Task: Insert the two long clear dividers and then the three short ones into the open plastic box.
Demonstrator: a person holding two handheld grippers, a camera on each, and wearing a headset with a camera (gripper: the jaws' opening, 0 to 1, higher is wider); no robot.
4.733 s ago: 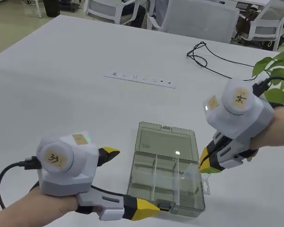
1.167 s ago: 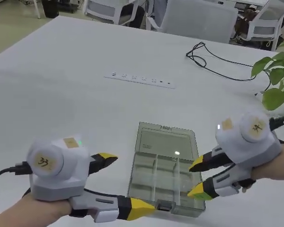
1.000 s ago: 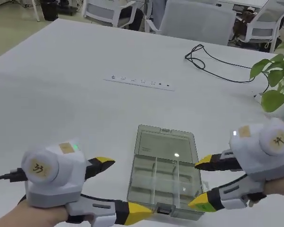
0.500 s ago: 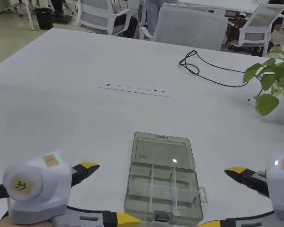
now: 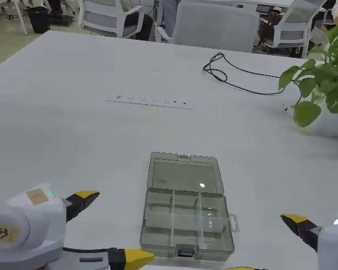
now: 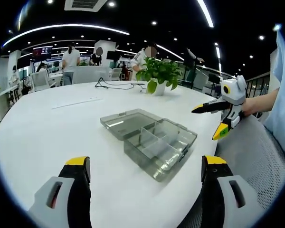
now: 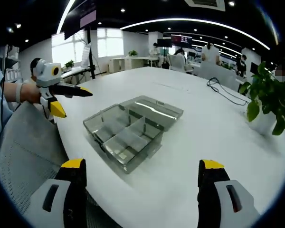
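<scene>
The open plastic box [image 5: 186, 222] lies on the white table [image 5: 73, 129], its lid [image 5: 185, 173] laid flat behind the base. Clear dividers [image 5: 199, 207] stand inside the base and split it into several compartments. My left gripper [image 5: 111, 226] hovers open at the near left, apart from the box. At the near right my right gripper [image 5: 267, 244] is open too, clear of the box. The left gripper view has the box [image 6: 149, 140] ahead of my left gripper [image 6: 145, 161]. From the other side, my right gripper [image 7: 140, 164] faces the box [image 7: 126, 128]. Nothing sits between either pair of jaws.
A white power strip [image 5: 149, 101] lies beyond the box. A black cable [image 5: 231, 67] loops at the far side, and a potted plant [image 5: 321, 79] stands at the far right. Office chairs [image 5: 214, 25] line the far table edge.
My right gripper has left the box's right edge and opened. Both grippers have drawn back toward the near table edge. The head camera has tilted, so the box sits higher in the picture.
</scene>
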